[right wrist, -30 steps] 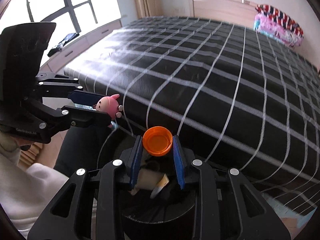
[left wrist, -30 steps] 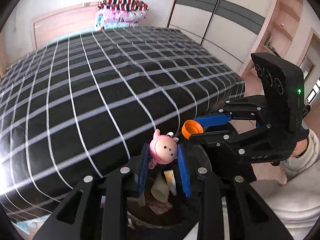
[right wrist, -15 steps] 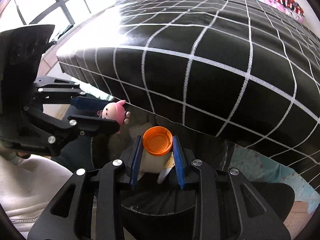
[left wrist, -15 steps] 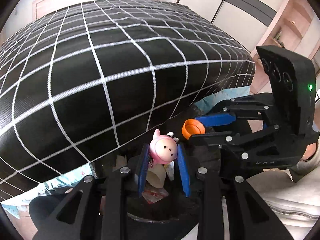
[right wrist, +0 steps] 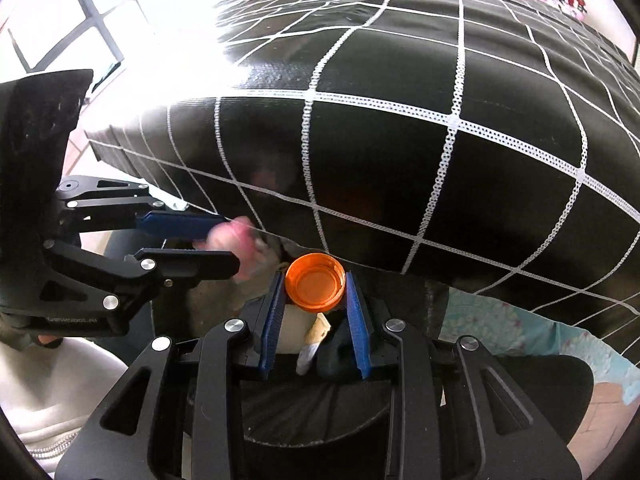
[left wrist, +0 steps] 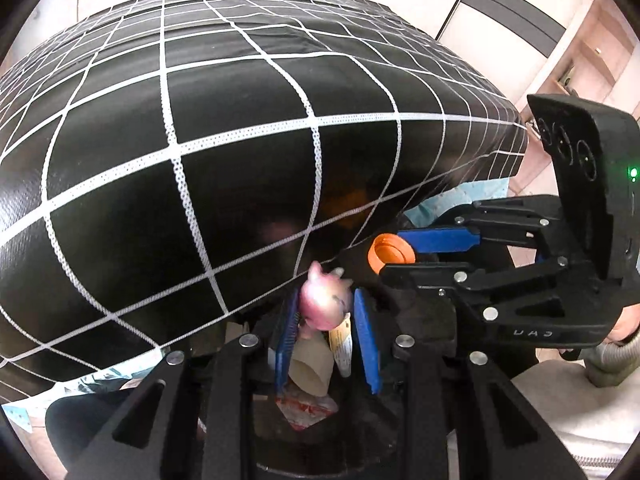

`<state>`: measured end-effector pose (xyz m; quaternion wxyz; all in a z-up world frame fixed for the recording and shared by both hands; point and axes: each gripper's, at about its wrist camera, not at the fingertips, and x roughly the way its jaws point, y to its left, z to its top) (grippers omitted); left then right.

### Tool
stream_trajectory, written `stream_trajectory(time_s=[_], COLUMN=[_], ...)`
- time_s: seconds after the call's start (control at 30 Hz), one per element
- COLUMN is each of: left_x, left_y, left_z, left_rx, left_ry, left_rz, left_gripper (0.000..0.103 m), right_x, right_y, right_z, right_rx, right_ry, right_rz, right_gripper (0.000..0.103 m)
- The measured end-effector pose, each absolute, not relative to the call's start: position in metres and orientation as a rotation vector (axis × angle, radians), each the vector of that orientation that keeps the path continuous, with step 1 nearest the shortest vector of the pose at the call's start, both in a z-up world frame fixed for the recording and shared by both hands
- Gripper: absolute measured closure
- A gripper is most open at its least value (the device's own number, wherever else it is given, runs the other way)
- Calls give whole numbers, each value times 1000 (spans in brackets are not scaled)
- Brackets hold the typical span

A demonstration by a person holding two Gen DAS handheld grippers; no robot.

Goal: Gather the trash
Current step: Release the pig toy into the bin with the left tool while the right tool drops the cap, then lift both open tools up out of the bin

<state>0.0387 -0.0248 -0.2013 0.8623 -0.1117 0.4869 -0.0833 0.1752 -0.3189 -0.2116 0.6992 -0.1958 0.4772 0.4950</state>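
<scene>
A pink pig toy (left wrist: 324,304) sits between the blue pads of my left gripper (left wrist: 326,300), which is shut on it. The toy looks blurred and leans toward the left pad. An orange bottle cap (right wrist: 314,286) sits between the tips of my right gripper (right wrist: 315,280). Those jaws are opening, and the pads still touch the cap's sides. Both grippers point down over a black trash bin (right wrist: 320,420). The bin holds a paper cup (left wrist: 310,364) and a red-and-white wrapper (left wrist: 306,412). Each gripper shows in the other's view: left gripper (right wrist: 230,244), right gripper (left wrist: 390,258).
A bed with a black, white-checked cover (left wrist: 200,160) rises just behind the bin. A light blue sheet (right wrist: 500,320) hangs under its edge. A wardrobe (left wrist: 500,12) stands at the back right. A person's pale sleeve (right wrist: 48,380) is at the lower left.
Both grippers have sunk toward the bin, so the side of the bed now fills the views. The pig toy has become blurred. The right pads stand slightly wider around the cap.
</scene>
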Motion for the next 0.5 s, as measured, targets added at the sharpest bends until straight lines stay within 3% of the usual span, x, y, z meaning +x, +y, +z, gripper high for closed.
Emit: stream_trajectory(time_s=[0.1, 0.5], left_x=[41, 22], left_y=[-18, -3], left_z=[-205, -183], left_rx=[-256, -285], left_ry=[1032, 1001], left_rz=[-151, -125], left_gripper=[72, 70], right_x=[178, 173], right_y=[-321, -332], right_z=[-213, -186], right_rx=[-424, -413], right_ry=[1066, 1035], right_rz=[1102, 1117], right_gripper=[60, 60])
